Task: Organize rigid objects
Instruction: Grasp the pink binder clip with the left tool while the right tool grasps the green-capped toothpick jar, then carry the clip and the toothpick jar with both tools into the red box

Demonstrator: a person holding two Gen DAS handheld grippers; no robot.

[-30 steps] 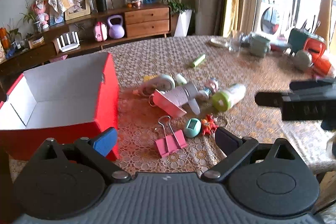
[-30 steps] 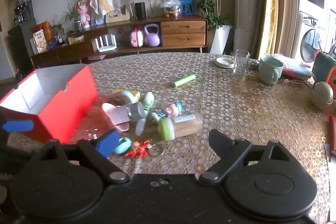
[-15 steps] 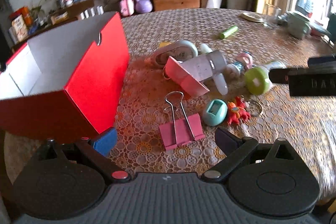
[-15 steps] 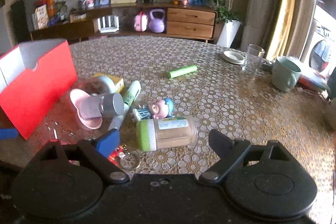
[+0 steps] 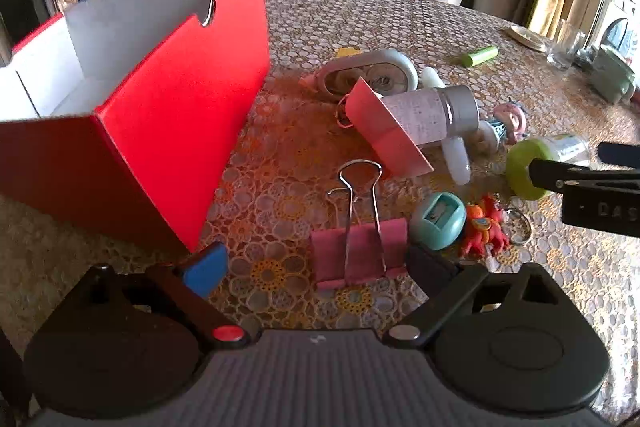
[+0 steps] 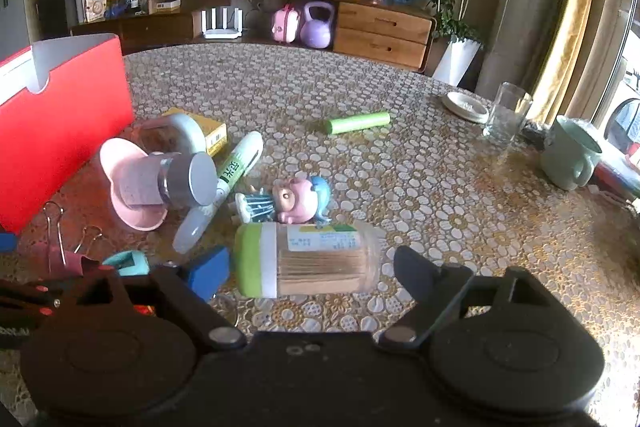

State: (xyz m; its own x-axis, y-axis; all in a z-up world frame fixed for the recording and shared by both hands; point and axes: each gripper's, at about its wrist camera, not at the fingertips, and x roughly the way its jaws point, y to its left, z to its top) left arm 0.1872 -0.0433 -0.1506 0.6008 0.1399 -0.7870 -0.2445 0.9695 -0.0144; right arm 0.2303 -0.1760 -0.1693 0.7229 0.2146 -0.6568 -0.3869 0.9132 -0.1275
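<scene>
Now both claws gape: left claw [image 5: 316, 267] around a pink metal-handled binder clip [image 5: 358, 251], right claw [image 6: 310, 269] closing around a cylindrical toothpick jar [image 6: 308, 259].

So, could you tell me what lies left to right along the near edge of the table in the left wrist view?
Red box → pink binder clip → teal sharpener → red keychain figure
</scene>
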